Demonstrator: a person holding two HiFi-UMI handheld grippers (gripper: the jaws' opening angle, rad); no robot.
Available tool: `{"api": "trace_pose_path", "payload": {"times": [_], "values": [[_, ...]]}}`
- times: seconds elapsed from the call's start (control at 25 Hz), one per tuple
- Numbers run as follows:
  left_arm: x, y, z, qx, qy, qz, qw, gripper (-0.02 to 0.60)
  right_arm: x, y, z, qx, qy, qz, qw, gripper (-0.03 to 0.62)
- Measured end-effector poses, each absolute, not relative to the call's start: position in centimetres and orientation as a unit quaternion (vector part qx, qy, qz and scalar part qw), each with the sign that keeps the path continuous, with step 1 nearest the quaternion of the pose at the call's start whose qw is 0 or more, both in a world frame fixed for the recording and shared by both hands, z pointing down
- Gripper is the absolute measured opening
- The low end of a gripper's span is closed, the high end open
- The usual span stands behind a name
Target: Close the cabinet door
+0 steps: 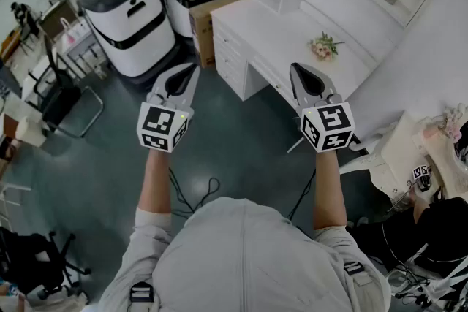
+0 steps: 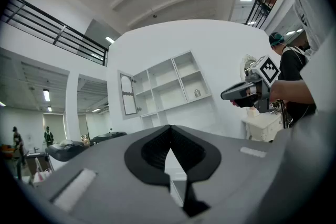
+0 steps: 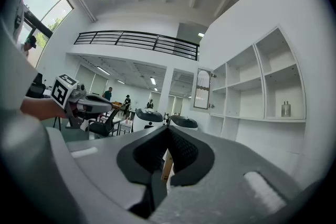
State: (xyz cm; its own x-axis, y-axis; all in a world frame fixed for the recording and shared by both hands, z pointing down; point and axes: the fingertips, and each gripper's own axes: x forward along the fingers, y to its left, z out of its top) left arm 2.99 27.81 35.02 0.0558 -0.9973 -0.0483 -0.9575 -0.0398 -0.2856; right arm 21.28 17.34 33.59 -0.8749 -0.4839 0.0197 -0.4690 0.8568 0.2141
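Note:
The open cabinet door (image 2: 127, 93), a narrow white panel with a glass pane, stands out from the left side of the white shelf unit (image 2: 173, 86) above the desk; the right gripper view shows the same cabinet door (image 3: 202, 89). Both grippers are held level over the floor, well short of the desk. My left gripper (image 1: 191, 71) is shut with nothing in it, its jaw tips meeting (image 2: 169, 128). My right gripper (image 1: 297, 69) is also shut and empty (image 3: 168, 129). Each gripper appears in the other's view: the right gripper (image 2: 247, 93) and the left gripper (image 3: 89, 105).
A white desk (image 1: 292, 40) with drawers carries a small flower bunch (image 1: 322, 46). Left of it stand a cardboard box (image 1: 216, 18) and two white-and-black bins (image 1: 124, 18). Cables (image 1: 197, 193) lie on the floor. A chair (image 1: 62, 102) is at left; another person (image 1: 439, 215) sits at right.

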Motion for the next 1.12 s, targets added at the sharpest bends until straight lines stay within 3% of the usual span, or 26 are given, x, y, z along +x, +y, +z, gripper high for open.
{"api": "trace_pose_path", "payload": {"times": [0.52,1.12], "values": [[1.7,28.9,36.0,-0.722,0.676,-0.089,0.115,0.018,20.7,17.8,33.5,0.266,-0.960,-0.081,0.022,0.002],[-4.7,30.8,37.4,-0.725,0.676,-0.085,0.101,0.018,16.1,19.8,34.5,0.289,-0.954,-0.075,0.028,0.002]]}}
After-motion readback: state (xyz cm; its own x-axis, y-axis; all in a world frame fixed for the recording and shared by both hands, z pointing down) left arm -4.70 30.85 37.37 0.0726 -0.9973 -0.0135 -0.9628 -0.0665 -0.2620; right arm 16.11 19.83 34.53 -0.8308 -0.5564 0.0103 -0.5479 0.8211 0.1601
